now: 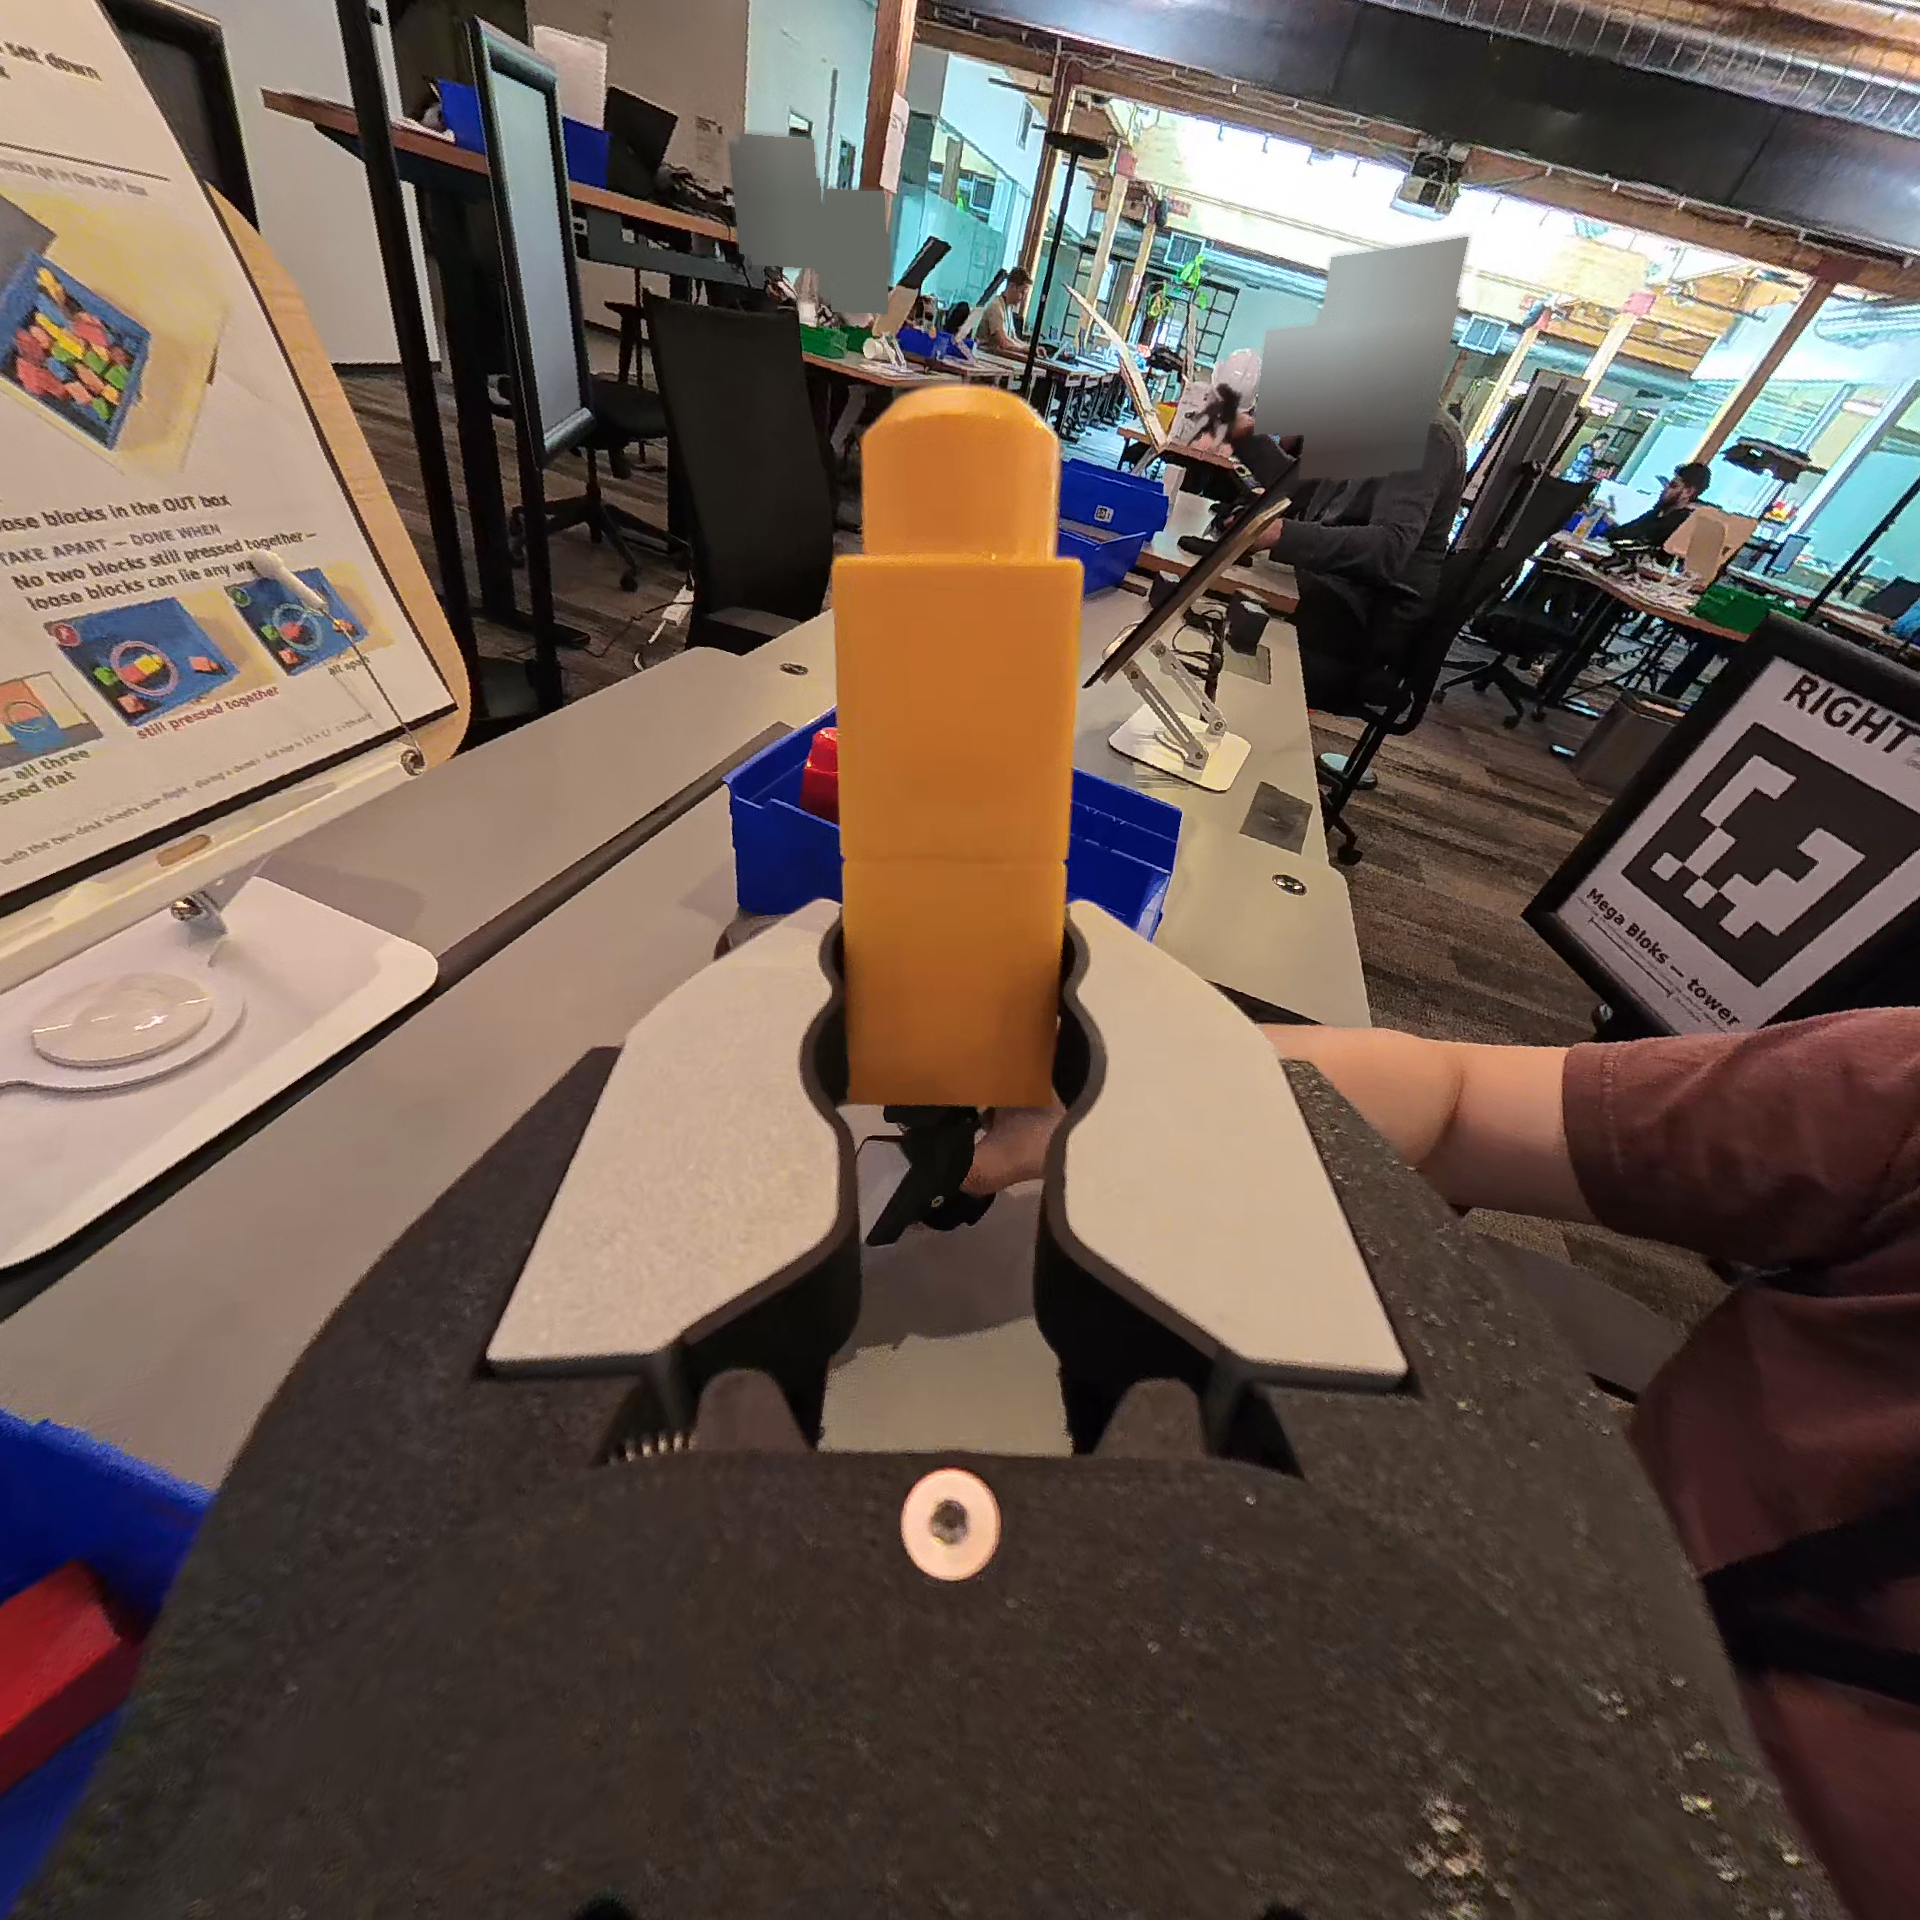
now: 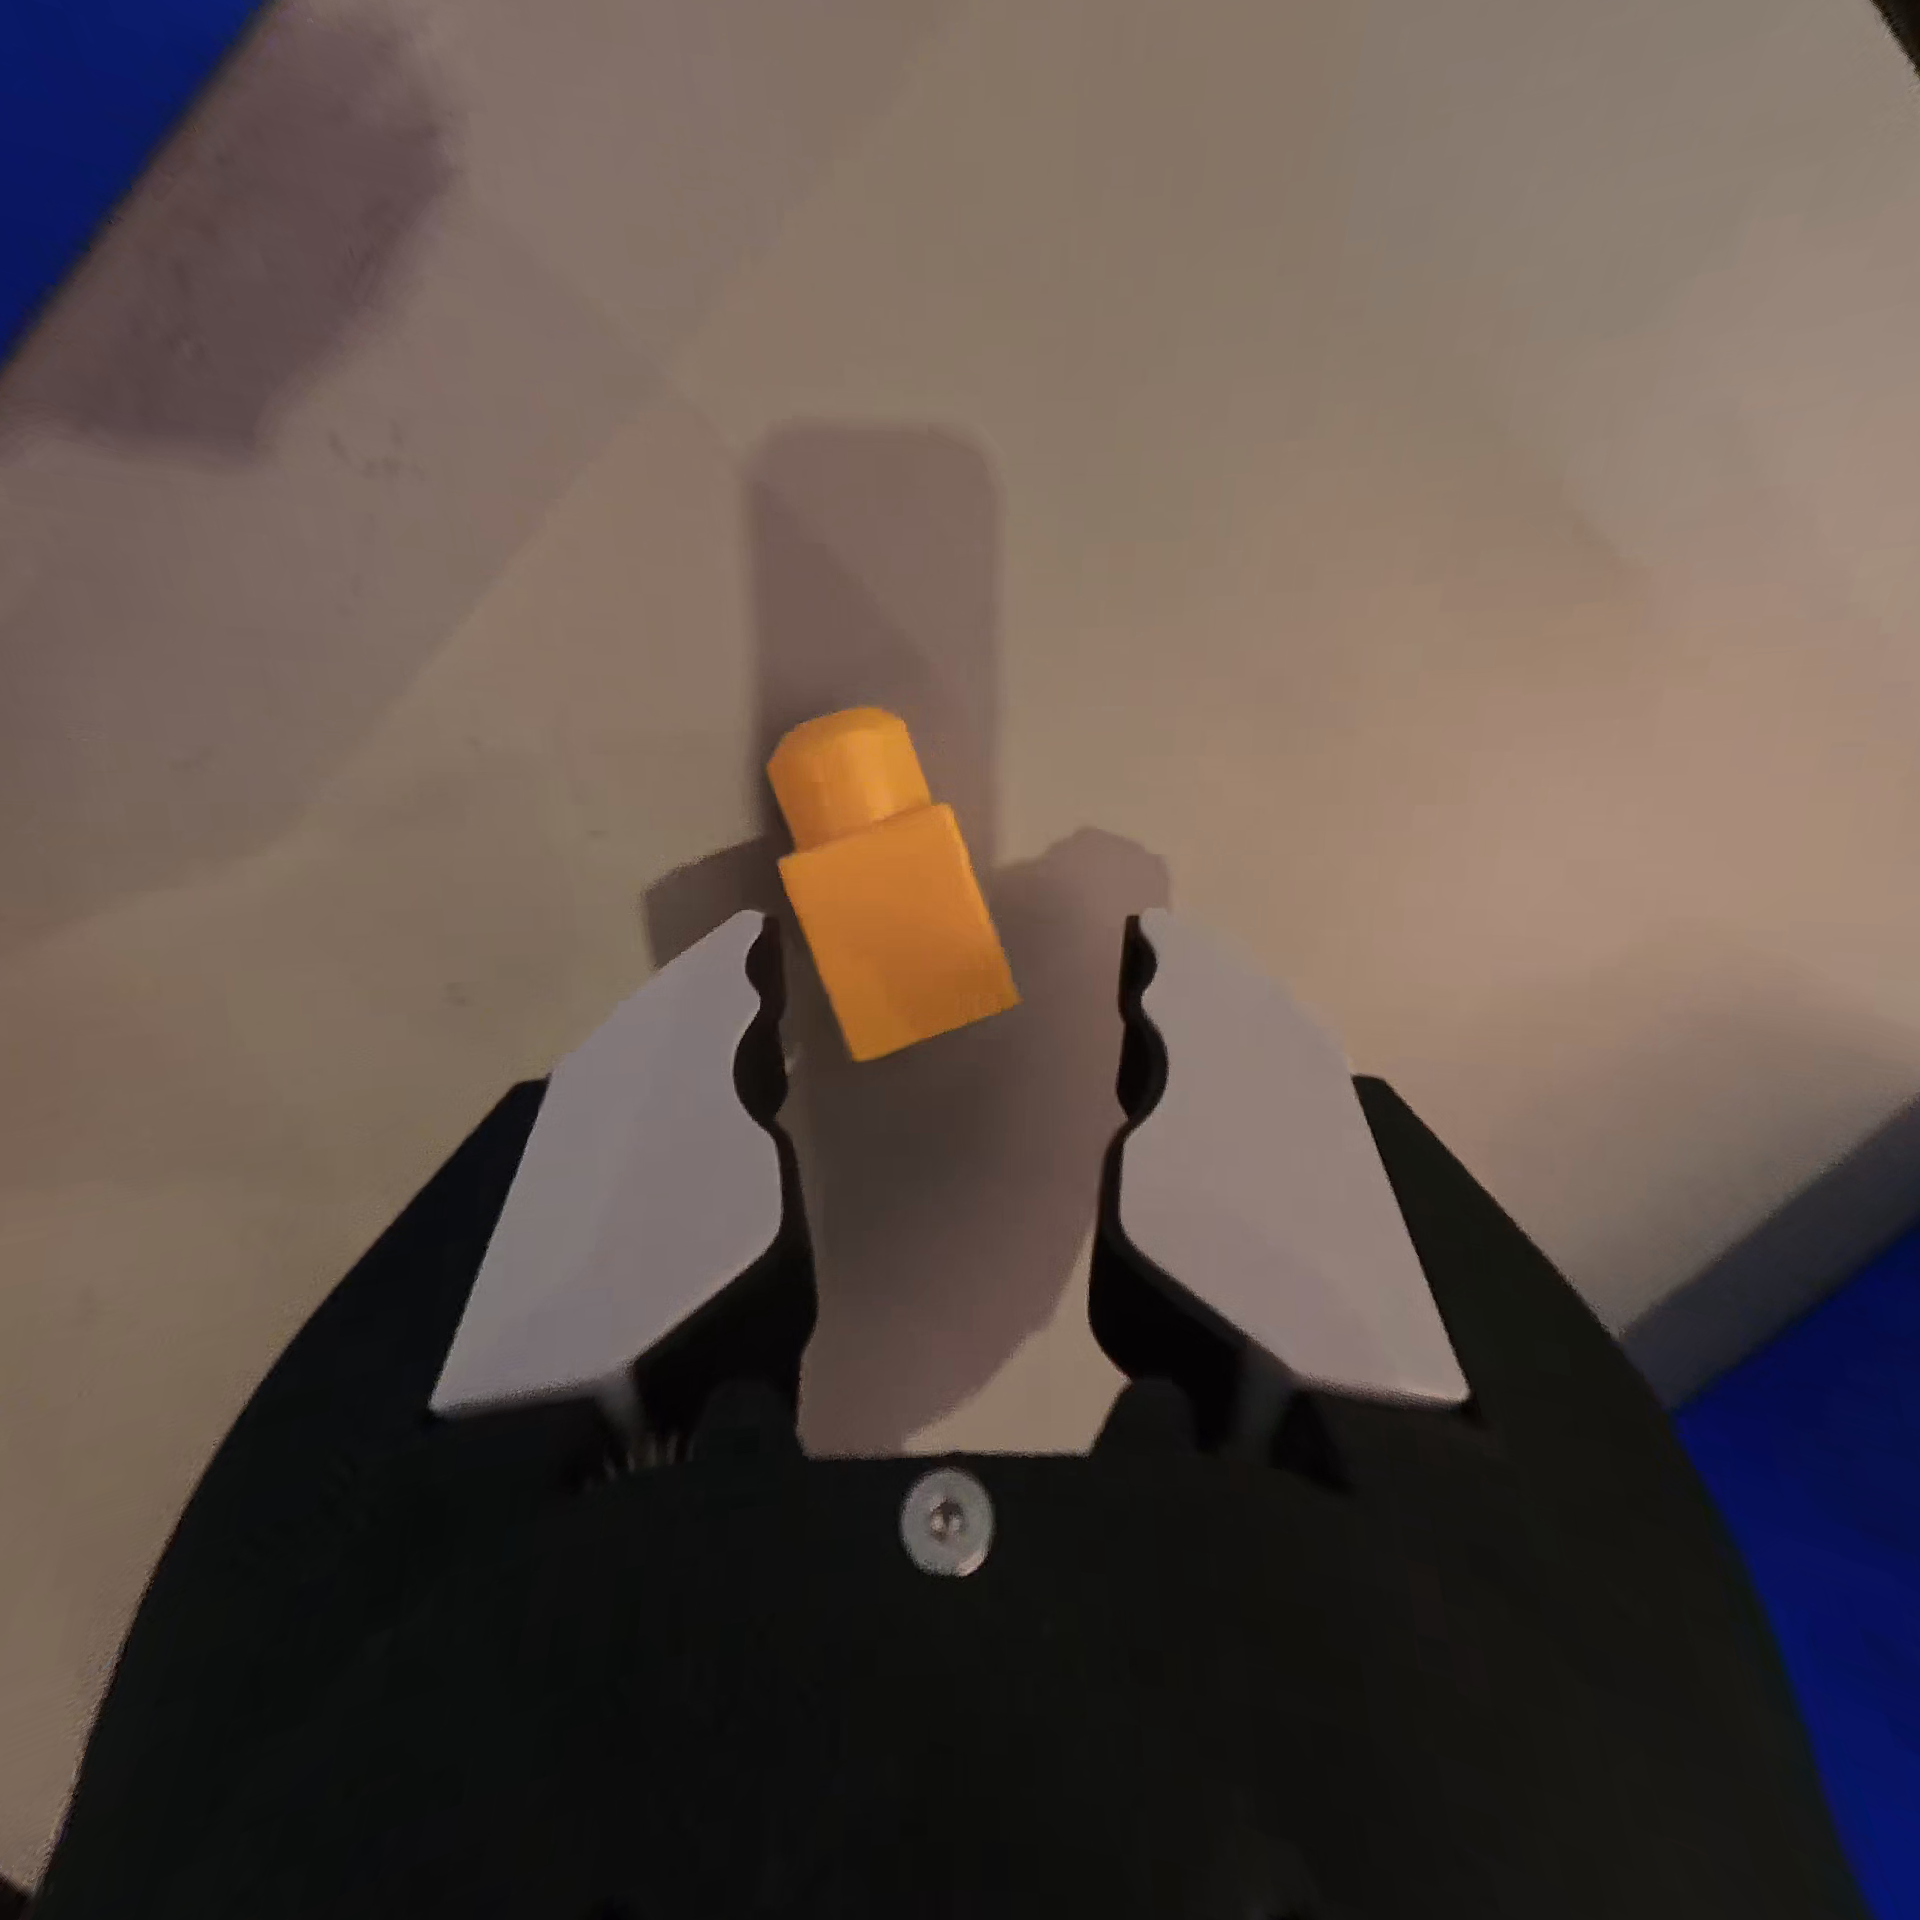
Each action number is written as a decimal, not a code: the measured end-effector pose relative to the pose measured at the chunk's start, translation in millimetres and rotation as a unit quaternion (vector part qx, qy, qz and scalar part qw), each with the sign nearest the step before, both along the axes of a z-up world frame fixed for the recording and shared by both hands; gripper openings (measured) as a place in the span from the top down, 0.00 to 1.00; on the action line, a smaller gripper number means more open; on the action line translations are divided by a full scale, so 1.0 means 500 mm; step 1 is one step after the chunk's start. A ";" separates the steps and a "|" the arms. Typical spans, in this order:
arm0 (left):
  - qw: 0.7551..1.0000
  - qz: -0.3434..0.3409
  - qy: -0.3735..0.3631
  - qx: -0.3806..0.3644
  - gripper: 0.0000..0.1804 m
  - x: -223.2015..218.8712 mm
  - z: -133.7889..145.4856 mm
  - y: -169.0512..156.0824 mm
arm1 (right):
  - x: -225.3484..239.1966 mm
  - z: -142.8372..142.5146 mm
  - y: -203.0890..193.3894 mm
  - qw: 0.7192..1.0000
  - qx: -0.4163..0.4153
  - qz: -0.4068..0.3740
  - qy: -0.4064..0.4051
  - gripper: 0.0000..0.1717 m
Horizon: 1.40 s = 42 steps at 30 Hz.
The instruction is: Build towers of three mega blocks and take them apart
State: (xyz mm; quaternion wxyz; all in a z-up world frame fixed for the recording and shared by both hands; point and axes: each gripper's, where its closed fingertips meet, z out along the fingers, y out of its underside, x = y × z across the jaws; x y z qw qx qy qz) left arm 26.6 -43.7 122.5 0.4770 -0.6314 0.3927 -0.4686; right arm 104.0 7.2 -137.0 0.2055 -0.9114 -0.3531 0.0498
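In the left wrist view my left gripper (image 1: pixel 951 935) is shut on the lower block of an orange two-block stack (image 1: pixel 951 727). The stack stands upright above the fingers, with its stud on top. Both pads press its sides. In the right wrist view my right gripper (image 2: pixel 948 920) is open over the pale table (image 2: pixel 1351 520). A single orange block (image 2: pixel 894 925) lies tilted between the fingertips, stud pointing away. Neither pad touches it, though the left fingertip (image 2: pixel 727 966) is close.
A blue bin (image 1: pixel 1122 842) holding a red block (image 1: pixel 821 774) stands behind the stack. Another blue bin (image 1: pixel 62 1507) with a red block (image 1: pixel 52 1662) is at lower left. An instruction sheet (image 1: pixel 156 520) stands left, a marker sign (image 1: pixel 1766 831) right. A person's arm (image 1: pixel 1455 1112) reaches in. My right fingertips sit around 25 cm from my left ones.
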 end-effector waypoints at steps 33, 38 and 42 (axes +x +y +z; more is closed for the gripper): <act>0.994 -0.093 -0.051 0.004 0.80 0.139 -0.051 -0.029 | 0.100 0.581 -0.065 0.691 0.193 0.143 0.682 0.78; 0.989 -0.125 -0.073 -0.012 0.80 0.182 -0.070 -0.049 | 0.111 0.636 -0.110 0.609 0.211 0.162 0.747 0.78; 0.988 -0.132 -0.079 -0.020 0.80 0.206 -0.085 -0.057 | 0.099 0.639 -0.124 0.595 0.195 0.169 0.761 0.78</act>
